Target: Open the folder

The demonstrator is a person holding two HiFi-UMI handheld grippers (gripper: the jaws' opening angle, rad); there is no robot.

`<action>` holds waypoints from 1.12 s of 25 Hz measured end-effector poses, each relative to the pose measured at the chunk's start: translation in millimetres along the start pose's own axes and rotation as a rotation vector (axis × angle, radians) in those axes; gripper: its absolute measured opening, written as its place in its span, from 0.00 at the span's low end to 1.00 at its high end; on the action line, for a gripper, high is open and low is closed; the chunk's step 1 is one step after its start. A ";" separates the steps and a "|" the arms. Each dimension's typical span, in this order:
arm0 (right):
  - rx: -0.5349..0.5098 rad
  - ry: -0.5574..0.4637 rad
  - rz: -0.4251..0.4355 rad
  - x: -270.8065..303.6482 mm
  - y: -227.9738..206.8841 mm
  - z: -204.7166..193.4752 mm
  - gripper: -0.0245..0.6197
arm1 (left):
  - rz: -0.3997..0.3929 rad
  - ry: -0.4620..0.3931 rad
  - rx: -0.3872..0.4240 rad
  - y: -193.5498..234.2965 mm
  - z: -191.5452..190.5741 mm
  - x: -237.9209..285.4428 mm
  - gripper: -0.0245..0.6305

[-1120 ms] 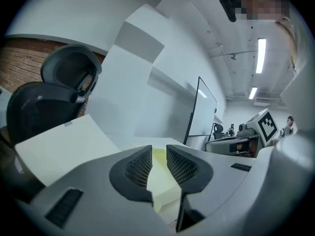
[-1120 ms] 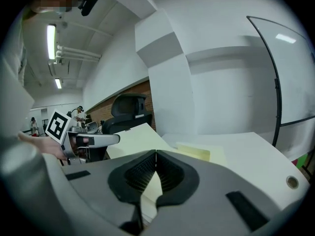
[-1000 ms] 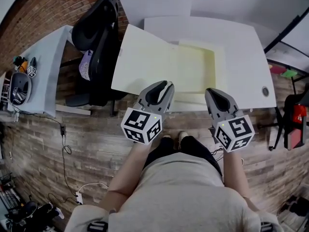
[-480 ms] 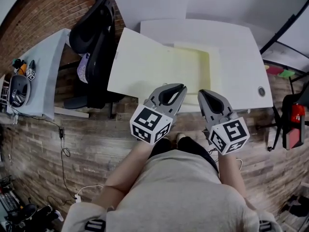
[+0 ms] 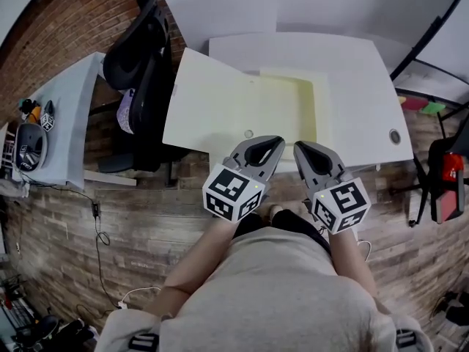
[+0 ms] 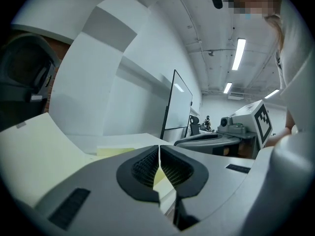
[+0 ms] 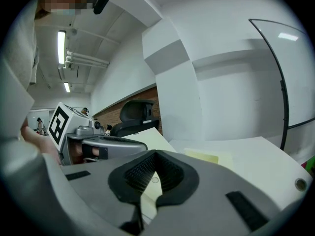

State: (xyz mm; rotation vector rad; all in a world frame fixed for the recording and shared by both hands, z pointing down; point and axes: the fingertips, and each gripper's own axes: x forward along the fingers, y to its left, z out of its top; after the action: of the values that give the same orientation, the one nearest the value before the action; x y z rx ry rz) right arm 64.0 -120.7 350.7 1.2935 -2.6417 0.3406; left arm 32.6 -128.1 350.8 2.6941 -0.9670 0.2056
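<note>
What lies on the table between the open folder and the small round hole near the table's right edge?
Nothing: in the head view the white table is bare from the folder to the round hole.

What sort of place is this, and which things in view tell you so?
Most likely an office or lab workroom: a white desk, a black office chair beside it, and what looks like a whiteboard under ceiling strip lights.
</note>
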 end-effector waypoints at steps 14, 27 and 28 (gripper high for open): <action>0.022 -0.002 -0.013 -0.6 2.0 -4.6 0.07 | 0.058 0.010 -0.009 9.8 -8.2 -5.7 0.07; 0.009 0.006 -0.021 -0.6 2.7 -7.2 0.07 | 0.050 0.028 -0.026 8.3 -16.2 -5.9 0.07; 0.008 0.006 -0.020 -0.4 2.9 -6.9 0.07 | 0.047 0.029 -0.027 7.9 -16.4 -5.7 0.07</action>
State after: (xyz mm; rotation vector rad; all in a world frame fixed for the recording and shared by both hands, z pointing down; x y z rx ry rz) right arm 62.4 -116.7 356.9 1.3183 -2.6228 0.3515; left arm 22.5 -125.6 366.8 2.6386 -1.0178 0.2385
